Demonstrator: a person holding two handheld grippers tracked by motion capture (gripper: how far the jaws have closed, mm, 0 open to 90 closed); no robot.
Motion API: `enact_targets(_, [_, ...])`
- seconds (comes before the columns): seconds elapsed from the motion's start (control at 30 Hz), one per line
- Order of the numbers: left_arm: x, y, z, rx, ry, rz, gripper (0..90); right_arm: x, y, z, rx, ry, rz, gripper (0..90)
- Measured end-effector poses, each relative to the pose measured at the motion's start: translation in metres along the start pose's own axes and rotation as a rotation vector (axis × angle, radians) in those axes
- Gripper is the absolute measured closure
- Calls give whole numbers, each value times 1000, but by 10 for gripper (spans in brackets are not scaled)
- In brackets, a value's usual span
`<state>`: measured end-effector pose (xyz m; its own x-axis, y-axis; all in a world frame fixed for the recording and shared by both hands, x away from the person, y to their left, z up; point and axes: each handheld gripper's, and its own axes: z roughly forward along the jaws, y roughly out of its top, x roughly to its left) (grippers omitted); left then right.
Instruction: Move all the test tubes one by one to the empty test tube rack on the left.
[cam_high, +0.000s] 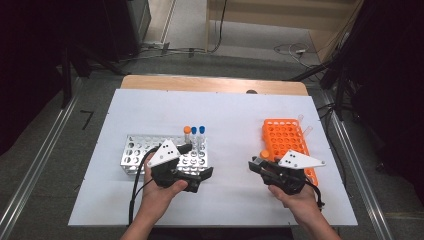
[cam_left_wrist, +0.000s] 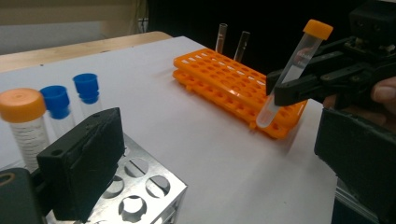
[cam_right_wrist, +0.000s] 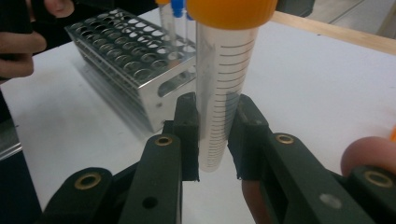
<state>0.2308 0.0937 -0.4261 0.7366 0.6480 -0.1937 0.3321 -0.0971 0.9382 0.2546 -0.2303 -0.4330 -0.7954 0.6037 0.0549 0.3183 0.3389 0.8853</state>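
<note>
Clear graduated orange-capped tube (cam_right_wrist: 219, 88) clamped between right gripper's (cam_right_wrist: 215, 140) black jaws; left gripper's (cam_left_wrist: 205, 154) jaws apart.

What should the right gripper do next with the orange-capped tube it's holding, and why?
Probably carry it on toward the metal rack and level it over a free hole. The right gripper is shut on the orange-capped tube, which hangs tilted above the white table between the orange rack and the metal one, where three capped tubes already stand. The left gripper rests at that rack.
</note>
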Motion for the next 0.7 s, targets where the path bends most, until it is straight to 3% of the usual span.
enact_targets(0.27, [-14, 0, 12, 11, -47, 16, 86, 19, 0, 14, 29, 59, -33, 727])
enact_targets(0.37, [-21, 0, 18, 27, -41, 27, 151, 25, 0, 20, 39, 76, -42, 727])
enact_targets(0.7, [-34, -2, 30, 32, -129, 40, 389, 39, -1, 31, 62, 114, -66, 727])
